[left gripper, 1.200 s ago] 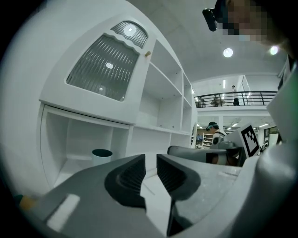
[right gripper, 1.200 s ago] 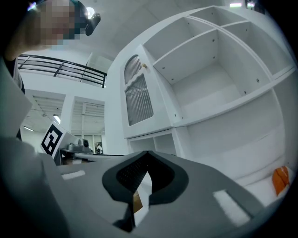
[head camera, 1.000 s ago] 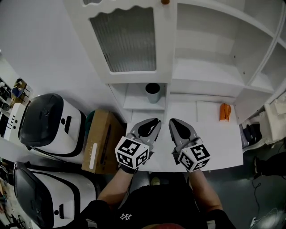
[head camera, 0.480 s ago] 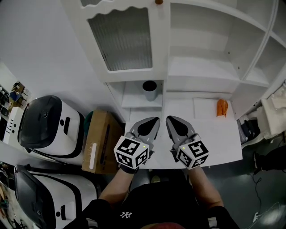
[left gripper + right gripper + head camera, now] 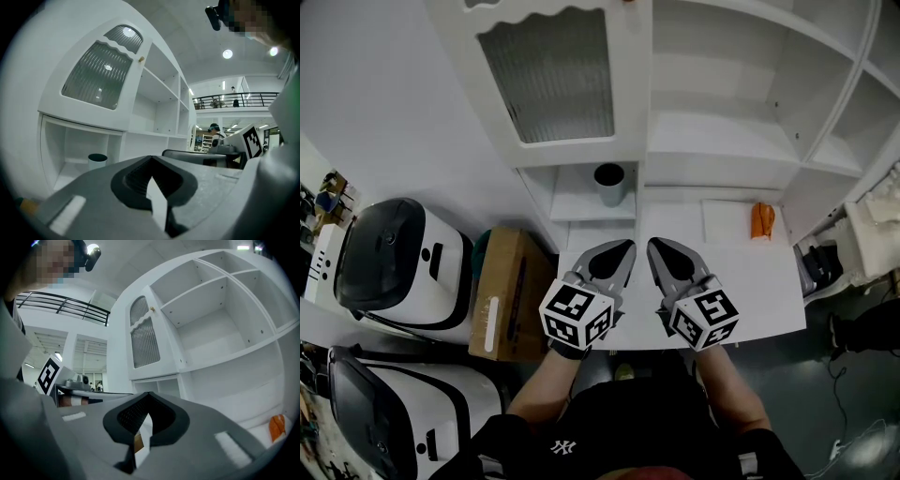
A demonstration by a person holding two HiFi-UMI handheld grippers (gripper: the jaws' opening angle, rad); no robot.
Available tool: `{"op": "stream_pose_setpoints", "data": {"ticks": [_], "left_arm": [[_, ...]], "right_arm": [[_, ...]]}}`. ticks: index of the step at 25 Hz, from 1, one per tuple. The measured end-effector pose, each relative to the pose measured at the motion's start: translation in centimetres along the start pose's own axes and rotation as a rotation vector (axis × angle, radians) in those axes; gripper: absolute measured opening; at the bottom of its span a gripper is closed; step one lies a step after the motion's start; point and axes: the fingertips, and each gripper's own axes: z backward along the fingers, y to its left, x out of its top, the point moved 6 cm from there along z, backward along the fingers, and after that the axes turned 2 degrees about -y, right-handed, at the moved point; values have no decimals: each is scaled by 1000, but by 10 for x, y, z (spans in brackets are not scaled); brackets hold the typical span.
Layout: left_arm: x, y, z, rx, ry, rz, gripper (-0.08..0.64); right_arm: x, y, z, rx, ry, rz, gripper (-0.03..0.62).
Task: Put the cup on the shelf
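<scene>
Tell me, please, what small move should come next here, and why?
Probably draw both grippers a little back from the shelf and finish. The cup already stands upright in its low compartment, and the left gripper and the right gripper are shut, empty, above the table, clear of the cup.

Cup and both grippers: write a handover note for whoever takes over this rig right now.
Left gripper: shut, fingers together, nothing between them, over the white table.
Right gripper: shut and empty, right beside the left one.
Cup: upright in the low shelf compartment under the glass door, clear of both grippers.
Done: the cup appears to be placed.
Left: nothing for the cup, as far as the views show. An orange item lies on the table at the right.
</scene>
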Motion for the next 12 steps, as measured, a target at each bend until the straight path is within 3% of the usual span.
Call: {"op": "stream_pose_setpoints", "data": {"ticks": [12], "left_arm": [[-2,5,-8,3,0,3,106]], "right_arm": [[0,-6,-4,1,8,9,6]]}}
